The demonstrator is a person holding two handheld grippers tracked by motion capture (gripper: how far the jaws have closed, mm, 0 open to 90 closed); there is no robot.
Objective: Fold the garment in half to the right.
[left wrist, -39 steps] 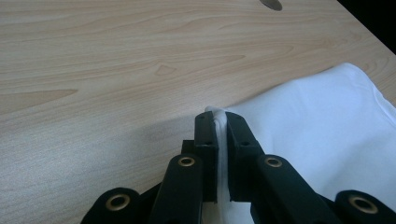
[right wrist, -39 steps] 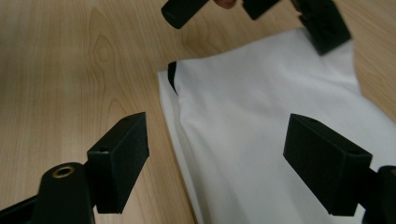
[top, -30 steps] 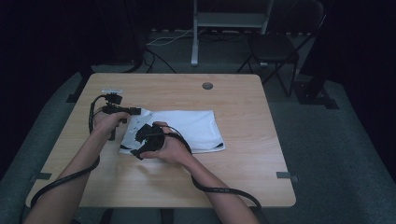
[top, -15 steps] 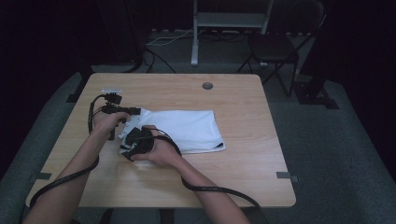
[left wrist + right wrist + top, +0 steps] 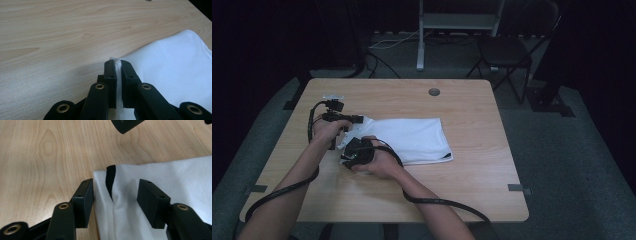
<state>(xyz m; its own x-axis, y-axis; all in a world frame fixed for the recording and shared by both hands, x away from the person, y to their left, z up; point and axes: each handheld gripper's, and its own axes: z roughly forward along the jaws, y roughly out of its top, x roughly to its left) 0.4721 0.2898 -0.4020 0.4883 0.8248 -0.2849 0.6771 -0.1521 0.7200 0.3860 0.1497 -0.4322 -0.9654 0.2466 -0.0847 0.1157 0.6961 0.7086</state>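
A white folded cloth (image 5: 412,140) with black trim lies flat in the middle of the wooden table (image 5: 462,190). My left gripper (image 5: 343,121) sits at the cloth's far left corner, shut on a pinch of white fabric (image 5: 117,67). My right gripper (image 5: 354,150) is at the cloth's near left corner. In the right gripper view its jaws stand open (image 5: 115,195) around the white cloth edge (image 5: 130,180), where a black trim strip (image 5: 110,180) shows.
A round cable hole (image 5: 434,92) is in the table's far middle. Black cables trail from both grippers across the near left of the table. A dark chair (image 5: 507,55) and a metal stand (image 5: 457,25) are beyond the far edge.
My right gripper has slid left along the cloth's near edge to its left corner. The left gripper has stayed put on its corner.
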